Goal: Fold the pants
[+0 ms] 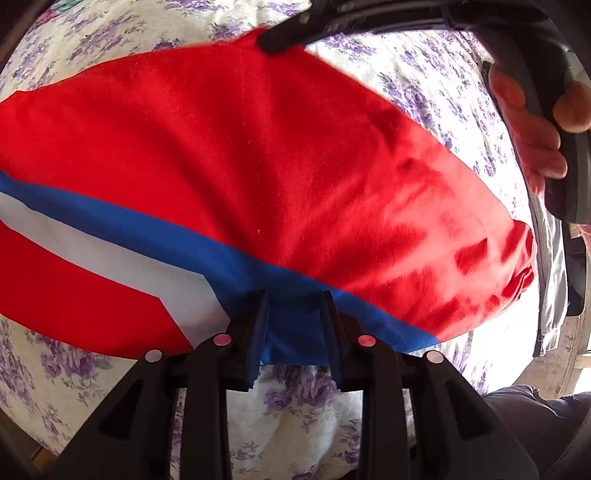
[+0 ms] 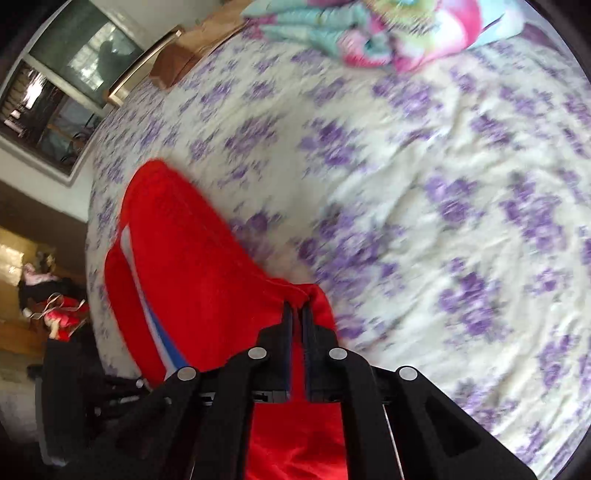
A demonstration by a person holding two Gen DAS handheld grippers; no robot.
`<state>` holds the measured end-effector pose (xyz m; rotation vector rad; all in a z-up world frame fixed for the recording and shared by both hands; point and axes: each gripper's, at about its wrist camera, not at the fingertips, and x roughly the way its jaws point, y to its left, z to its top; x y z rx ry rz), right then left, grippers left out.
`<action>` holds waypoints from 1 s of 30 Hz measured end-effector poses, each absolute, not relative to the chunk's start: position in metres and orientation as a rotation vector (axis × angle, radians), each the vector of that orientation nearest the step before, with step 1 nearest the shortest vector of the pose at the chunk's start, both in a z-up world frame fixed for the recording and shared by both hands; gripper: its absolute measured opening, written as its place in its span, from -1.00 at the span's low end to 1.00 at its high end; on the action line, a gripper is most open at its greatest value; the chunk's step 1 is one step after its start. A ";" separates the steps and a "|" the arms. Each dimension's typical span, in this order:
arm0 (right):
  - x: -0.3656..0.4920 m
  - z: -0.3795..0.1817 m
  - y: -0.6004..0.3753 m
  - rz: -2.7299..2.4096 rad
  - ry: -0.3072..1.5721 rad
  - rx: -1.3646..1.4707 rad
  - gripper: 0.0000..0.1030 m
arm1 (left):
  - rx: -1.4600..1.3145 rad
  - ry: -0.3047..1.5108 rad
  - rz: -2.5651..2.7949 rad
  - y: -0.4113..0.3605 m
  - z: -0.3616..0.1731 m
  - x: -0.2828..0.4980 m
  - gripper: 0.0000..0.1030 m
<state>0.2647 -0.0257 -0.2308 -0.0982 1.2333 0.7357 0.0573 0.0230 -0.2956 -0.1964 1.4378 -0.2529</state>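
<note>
Red pants with a blue and white side stripe lie spread across a floral bedsheet. My left gripper is shut on their near edge, with the blue stripe bunched between its fingers. At the far edge of the pants, the black tip of the right gripper touches the red cloth, and a person's hand holds its handle. In the right wrist view, the right gripper is shut, pinching a raised fold of the red pants between nearly touching fingers.
The bedsheet stretches wide to the right and beyond. A colourful bundled blanket lies at the far end of the bed by a wooden frame. A grey garment hangs at the bed's right side. Clutter sits on the floor.
</note>
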 end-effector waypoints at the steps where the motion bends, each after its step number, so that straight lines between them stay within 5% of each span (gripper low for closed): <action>1: 0.269 -0.232 -0.027 0.727 1.251 -0.084 -0.92 | -0.192 1.429 -0.245 0.024 -0.295 0.058 -0.46; 10: 0.282 -0.270 -0.019 0.677 1.349 -0.090 -0.80 | -0.178 1.454 -0.251 0.014 -0.296 0.065 -0.46; 12: 0.279 -0.251 -0.035 0.634 1.338 -0.058 -0.38 | -0.159 1.470 -0.248 0.007 -0.292 0.074 -0.46; 17: 0.232 -0.184 -0.105 0.507 1.139 0.026 0.01 | -0.131 1.390 -0.244 0.012 -0.262 0.113 -0.46; 20: 0.182 -0.183 -0.145 0.425 1.142 0.038 0.01 | -0.101 1.355 -0.255 0.009 -0.257 0.146 -0.46; 22: 0.144 -0.196 -0.165 0.403 1.167 0.092 -0.27 | -0.085 1.363 -0.265 0.006 -0.263 0.172 -0.46; 23: 0.124 -0.205 -0.170 0.387 1.174 0.105 -0.69 | -0.076 1.371 -0.273 0.001 -0.268 0.184 -0.46; 24: 0.105 -0.212 -0.173 0.361 1.184 0.101 -0.77 | -0.056 1.381 -0.272 -0.003 -0.273 0.194 -0.46; 30: 0.040 -0.253 -0.193 0.229 1.195 0.188 -0.77 | 0.046 1.411 -0.255 -0.022 -0.291 0.213 -0.46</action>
